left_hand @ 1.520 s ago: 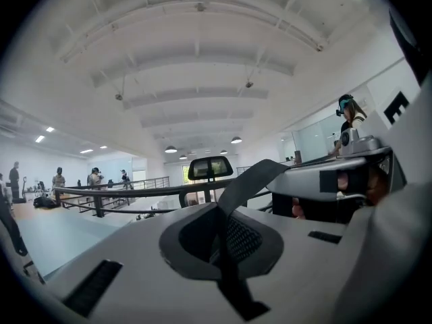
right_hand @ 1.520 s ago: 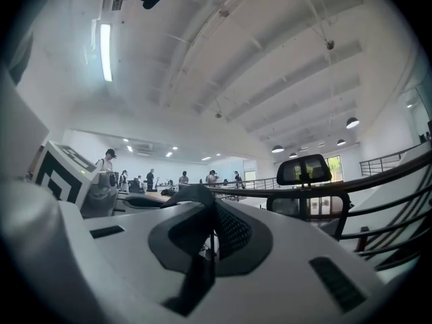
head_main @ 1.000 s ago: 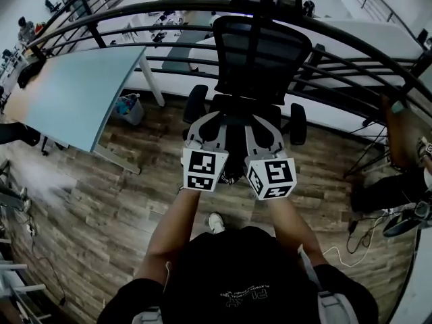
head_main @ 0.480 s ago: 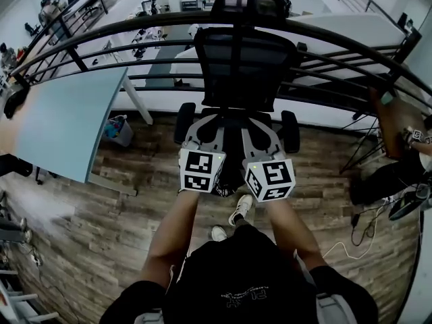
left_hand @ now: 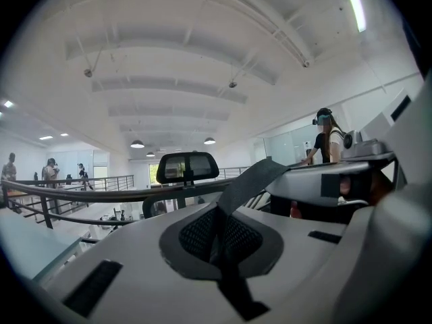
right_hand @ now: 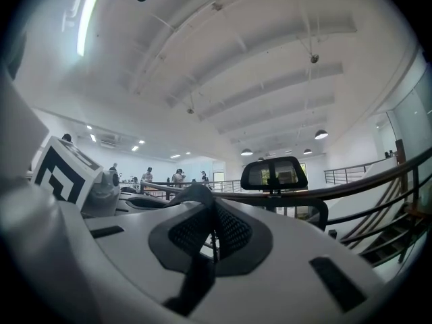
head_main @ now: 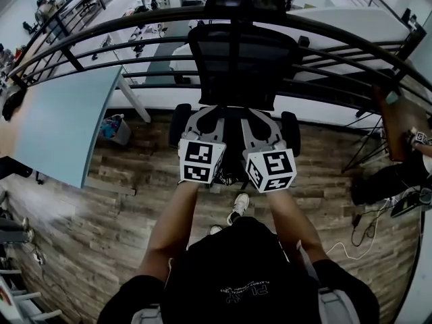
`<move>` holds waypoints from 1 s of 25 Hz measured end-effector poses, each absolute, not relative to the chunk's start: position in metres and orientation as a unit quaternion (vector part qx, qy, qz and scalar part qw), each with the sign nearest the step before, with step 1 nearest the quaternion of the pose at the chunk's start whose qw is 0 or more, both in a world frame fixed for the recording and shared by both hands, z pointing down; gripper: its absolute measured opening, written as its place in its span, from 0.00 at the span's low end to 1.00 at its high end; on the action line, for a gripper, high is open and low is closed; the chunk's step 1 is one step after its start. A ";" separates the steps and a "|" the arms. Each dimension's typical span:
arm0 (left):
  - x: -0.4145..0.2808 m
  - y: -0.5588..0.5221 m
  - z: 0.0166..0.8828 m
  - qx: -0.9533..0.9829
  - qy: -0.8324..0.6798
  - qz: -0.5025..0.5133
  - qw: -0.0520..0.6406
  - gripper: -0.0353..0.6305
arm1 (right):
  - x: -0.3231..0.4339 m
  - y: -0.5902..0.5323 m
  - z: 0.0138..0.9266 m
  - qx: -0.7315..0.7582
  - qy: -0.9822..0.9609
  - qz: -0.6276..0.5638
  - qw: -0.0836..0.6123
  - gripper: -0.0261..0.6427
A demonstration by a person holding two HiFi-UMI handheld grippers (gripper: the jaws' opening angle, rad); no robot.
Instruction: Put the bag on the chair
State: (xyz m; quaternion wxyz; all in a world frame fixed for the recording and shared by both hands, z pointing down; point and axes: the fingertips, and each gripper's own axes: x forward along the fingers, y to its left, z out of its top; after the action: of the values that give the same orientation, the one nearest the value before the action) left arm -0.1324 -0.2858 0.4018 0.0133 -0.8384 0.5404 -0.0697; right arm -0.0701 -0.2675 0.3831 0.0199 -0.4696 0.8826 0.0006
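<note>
A black office chair (head_main: 241, 63) with a mesh back stands in front of me against the railing. Both grippers reach level over its seat, side by side. My left gripper (head_main: 204, 115) is shut on a dark bag strap (left_hand: 246, 181) that runs up and right from its pads (left_hand: 196, 238). My right gripper (head_main: 262, 118) is shut on a looped strap (right_hand: 192, 194) of the same bag. The black bag (head_main: 228, 173) hangs between and under the two grippers, mostly hidden by them and hard to tell from the dark seat. The chair's headrest (left_hand: 187, 167) shows ahead in both gripper views.
A dark curved railing (head_main: 135, 25) runs behind the chair. A pale blue table (head_main: 61, 120) and a small bin (head_main: 116, 128) stand to the left. Cables (head_main: 358, 238) and a seated person (head_main: 405, 177) are at the right. My shoe (head_main: 238, 206) is just short of the chair.
I have stepped toward the chair. Both grippers, still gripping the straps, have moved forward together and now reach over the seat. The chair looks nearer and more centred.
</note>
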 end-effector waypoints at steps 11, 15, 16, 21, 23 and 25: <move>-0.111 -0.373 0.429 -0.834 0.543 -0.095 -0.003 0.07 | -0.051 -0.357 0.411 -0.468 0.884 -0.014 -0.007 0.07; -0.103 -0.405 0.445 -0.834 0.541 -0.110 -0.008 0.07 | -0.045 -0.389 0.426 -0.467 0.884 -0.023 -0.015 0.07; -0.102 -0.414 0.448 -0.834 0.541 -0.113 -0.010 0.07 | -0.045 -0.398 0.429 -0.467 0.884 -0.025 -0.016 0.07; -0.098 -0.452 0.469 -0.836 0.535 -0.123 -0.020 0.07 | -0.044 -0.437 0.449 -0.465 0.885 -0.031 -0.023 0.07; -0.096 -0.463 0.479 -0.838 0.531 -0.127 -0.026 0.07 | -0.043 -0.448 0.458 -0.462 0.886 -0.030 -0.029 0.07; -0.097 -0.473 0.488 -0.839 0.527 -0.134 -0.028 0.07 | -0.046 -0.458 0.468 -0.457 0.888 -0.027 -0.038 0.07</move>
State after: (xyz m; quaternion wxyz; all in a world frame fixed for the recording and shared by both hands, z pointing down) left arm -0.0965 -0.4732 0.4883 -0.0280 -0.8388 0.5269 -0.1343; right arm -0.0456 -0.4584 0.4684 -0.0376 -0.4574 0.8881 -0.0269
